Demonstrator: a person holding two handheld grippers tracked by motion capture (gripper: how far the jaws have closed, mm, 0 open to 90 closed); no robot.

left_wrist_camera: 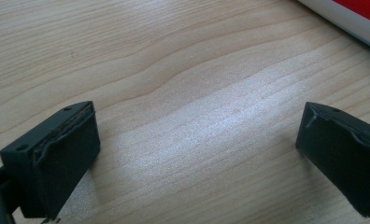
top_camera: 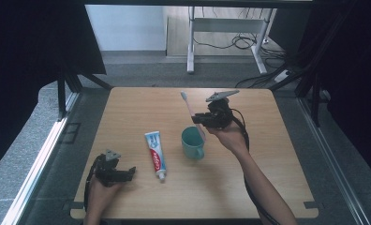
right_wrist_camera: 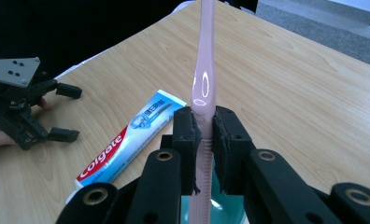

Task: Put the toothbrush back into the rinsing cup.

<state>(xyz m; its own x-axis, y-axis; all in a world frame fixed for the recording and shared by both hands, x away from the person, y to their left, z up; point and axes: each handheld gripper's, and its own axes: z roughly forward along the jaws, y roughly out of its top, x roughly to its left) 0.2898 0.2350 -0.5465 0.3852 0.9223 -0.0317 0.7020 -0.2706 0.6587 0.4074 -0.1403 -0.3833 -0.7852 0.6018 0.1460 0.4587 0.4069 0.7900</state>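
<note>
Table [top_camera: 277, 154], light wood: bearing every item listed; bare grain is showing between the jaws in the left gripper view

Toothpaste tube [top_camera: 155, 154], white, blue and red: lying flat near the table's middle, cap end toward the person, just left of the cup and apart from it

Cup [top_camera: 192, 142], teal, handled: standing upright at mid-table, mouth open upward, directly under the right gripper

Right gripper [right_wrist_camera: 204, 128]: hovering just above the cup, jaws pressing closed on the handle of the toothbrush

Left gripper [top_camera: 129, 172]: resting low at the near left of the table, jaws standing wide apart, gripping nothing, pointing toward the tube

Toothbrush [top_camera: 191, 112], pink: being held nearly upright, slightly tilted, bristle head up and away from the person, lower handle reaching down into or just at the cup mouth; whether it is touching the cup bottom cannot be told

Step in hand, as judged: either seating the brush in the cup or lifting it out. Handling advice: be keeping the handle centred over the mouth and clear of the rim, moving straight along the brush's own line; if seating, be opening the jaws only once the lower end is resting inside, since the light cup may tip under a sideways push
</note>
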